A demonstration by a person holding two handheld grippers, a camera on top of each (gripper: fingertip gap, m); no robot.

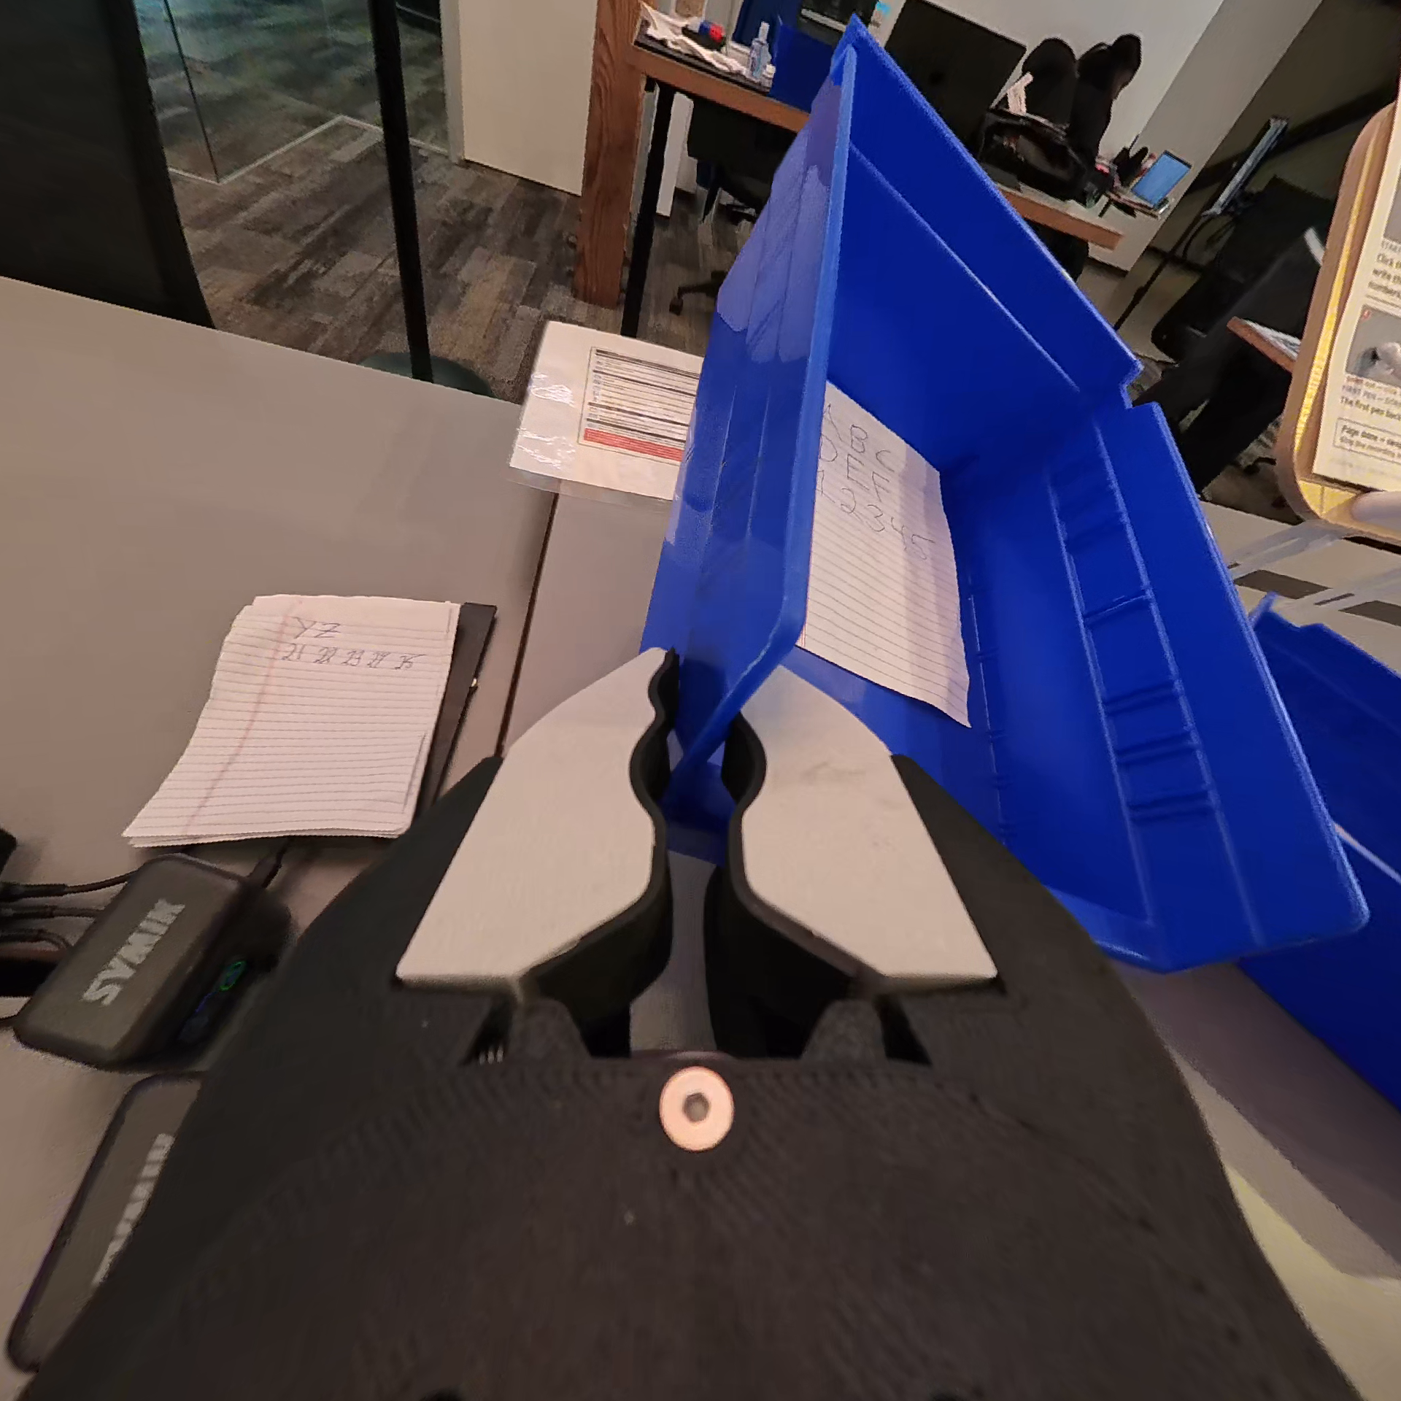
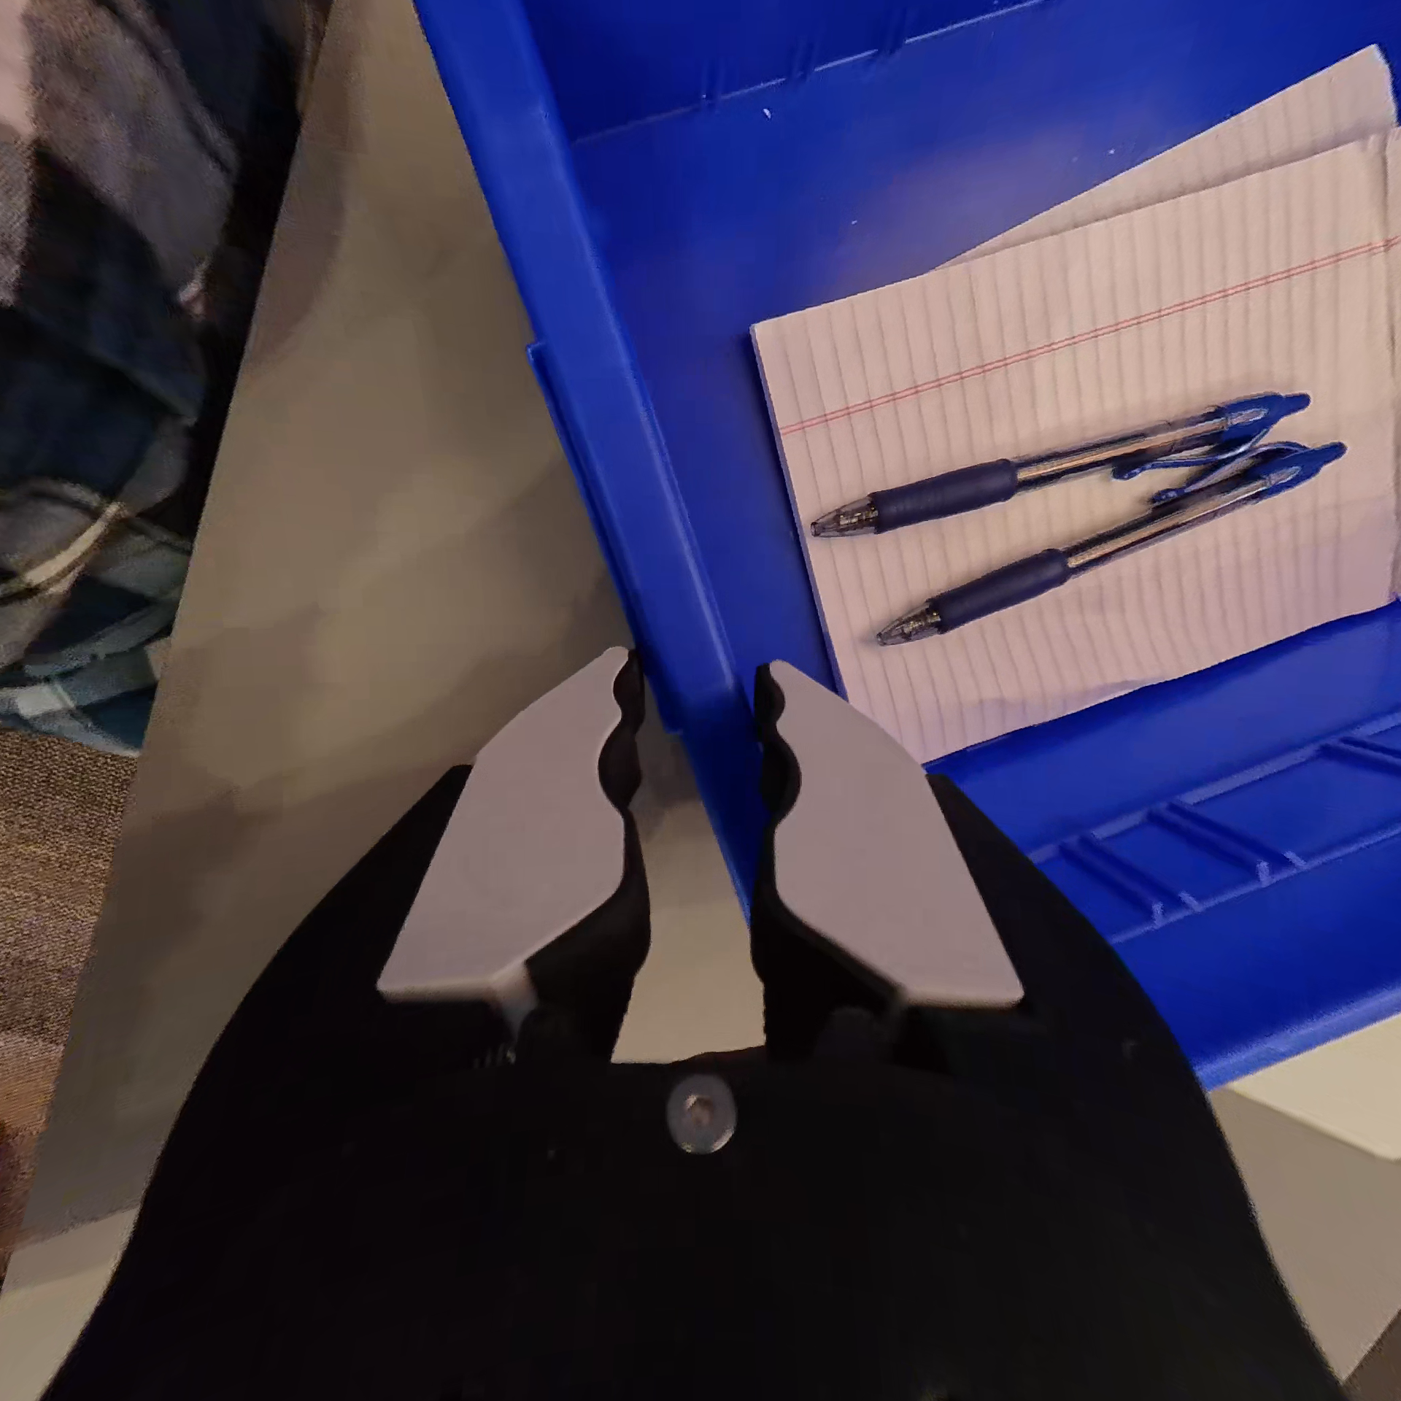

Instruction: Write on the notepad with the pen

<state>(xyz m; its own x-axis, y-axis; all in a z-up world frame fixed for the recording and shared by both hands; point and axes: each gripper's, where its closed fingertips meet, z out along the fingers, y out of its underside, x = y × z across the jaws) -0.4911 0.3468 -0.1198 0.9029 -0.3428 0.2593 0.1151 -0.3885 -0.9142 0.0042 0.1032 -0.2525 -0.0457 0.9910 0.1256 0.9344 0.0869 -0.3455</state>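
In the left wrist view my left gripper (image 1: 701,705) is shut on the rim of a blue bin (image 1: 948,379), which stands tilted up. A lined sheet with writing (image 1: 887,576) lies inside it. A lined notepad with writing (image 1: 303,728) lies on the grey table (image 1: 227,470) to the left. In the right wrist view my right gripper (image 2: 697,671) is shut on the side wall of a blue bin (image 2: 606,379), one pad outside and one inside. In that bin lies a lined notepad (image 2: 985,364) with two blue pens (image 2: 1023,477) (image 2: 1061,568) on it.
A second blue bin (image 1: 1334,758) sits at the right. Black boxes with cables (image 1: 129,963) lie at the near left. A laminated sheet (image 1: 606,409) lies behind the bin. A board with instructions (image 1: 1357,303) stands at the far right. A person's plaid clothing (image 2: 76,455) shows beyond the table edge. There is about 55 cm between the tips of the two grippers.
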